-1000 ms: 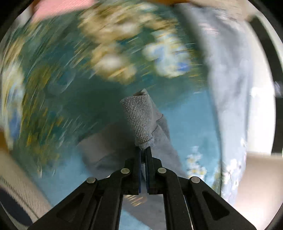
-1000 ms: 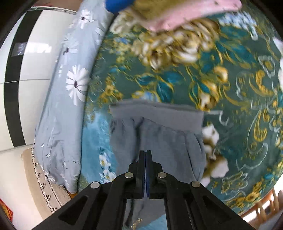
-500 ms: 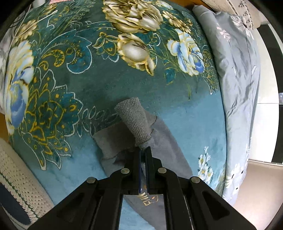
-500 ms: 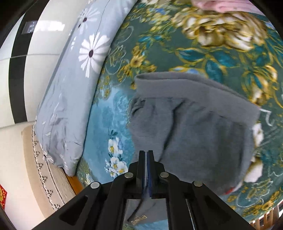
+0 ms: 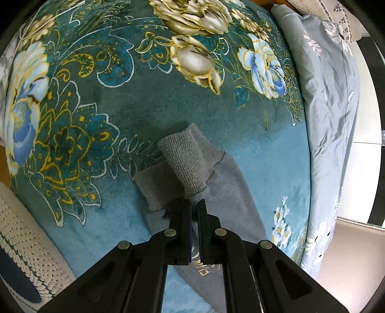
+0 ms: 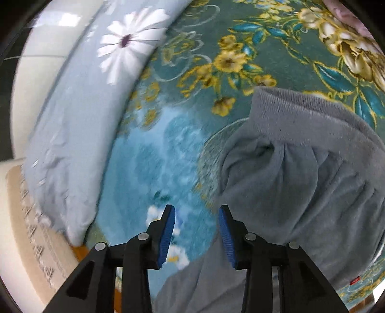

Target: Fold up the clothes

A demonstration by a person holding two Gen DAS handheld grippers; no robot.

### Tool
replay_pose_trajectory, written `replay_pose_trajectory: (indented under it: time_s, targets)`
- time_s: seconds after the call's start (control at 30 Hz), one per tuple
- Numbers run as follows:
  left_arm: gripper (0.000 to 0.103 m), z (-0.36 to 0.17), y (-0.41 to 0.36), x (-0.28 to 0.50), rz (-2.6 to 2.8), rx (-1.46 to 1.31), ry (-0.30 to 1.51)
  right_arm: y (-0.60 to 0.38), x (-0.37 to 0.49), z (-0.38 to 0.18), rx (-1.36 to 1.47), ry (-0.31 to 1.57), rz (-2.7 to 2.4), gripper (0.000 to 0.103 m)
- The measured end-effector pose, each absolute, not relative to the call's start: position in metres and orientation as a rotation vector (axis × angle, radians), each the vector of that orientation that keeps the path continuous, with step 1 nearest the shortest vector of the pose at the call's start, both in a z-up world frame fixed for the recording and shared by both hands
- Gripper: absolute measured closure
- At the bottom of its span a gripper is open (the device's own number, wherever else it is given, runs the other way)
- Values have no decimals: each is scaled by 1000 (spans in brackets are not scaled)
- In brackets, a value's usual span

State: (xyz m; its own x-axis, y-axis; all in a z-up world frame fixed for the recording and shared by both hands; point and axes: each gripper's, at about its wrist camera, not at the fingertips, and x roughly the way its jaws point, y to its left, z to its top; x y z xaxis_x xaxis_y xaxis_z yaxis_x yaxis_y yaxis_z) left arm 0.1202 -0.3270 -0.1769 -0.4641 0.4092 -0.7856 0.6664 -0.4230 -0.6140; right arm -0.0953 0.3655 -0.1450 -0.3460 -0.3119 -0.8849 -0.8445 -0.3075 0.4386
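Grey sweatpants (image 5: 223, 192) lie on a teal floral blanket (image 5: 120, 108). My left gripper (image 5: 195, 204) is shut on the pants at the base of a ribbed ankle cuff (image 5: 184, 163), which sticks up beyond the fingertips. In the right wrist view the pants (image 6: 312, 183) lie bunched at the right, with the elastic waistband (image 6: 300, 115) across the top. My right gripper (image 6: 196, 211) stands open just left of the cloth, with nothing between its blue pads (image 6: 168, 231). A small red label (image 6: 354, 280) shows at the lower right of the pants.
A pale blue daisy-print pillow (image 6: 79, 125) runs along the blanket's edge beside a white wall; it shows as a pillow (image 5: 334, 120) at the right of the left wrist view. A cream crocheted cover (image 5: 26, 243) lies at lower left. Pink cloth (image 6: 344, 14) sits at the far top right.
My right gripper has opened and let go of the pants, which now lie to its right. The left gripper keeps its hold on the cuff end, and its view has steadied.
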Motion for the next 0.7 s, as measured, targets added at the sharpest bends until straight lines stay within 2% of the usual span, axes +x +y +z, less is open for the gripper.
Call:
replay_pose_trajectory:
  time_s: [0.1,0.27,0.47,0.53,0.6,0.7]
  targets:
    - [99,-180,-328,120,-1976,1517,1580,372,-109,-157,-1455,1483,1631,62]
    - [99,-186,-330,120,-1940,1538,1594,377,-131,-175,-1527,1305,1470,62]
    - [99,-196,-329,117,-1893,1570,1588,384,-140,-191,-1553,1218,1340,63]
    - [99,-198,-329,117,-1880,1573,1590,387,-137,-195,-1552,1212,1307,67]
    - [99,-198,-328,116,-1875,1575,1591,391,-132,-197,-1547,1218,1281,86]
    - [99,-196,-329,115,-1877,1583,1583,398,-115,-192,-1518,1292,1284,95]
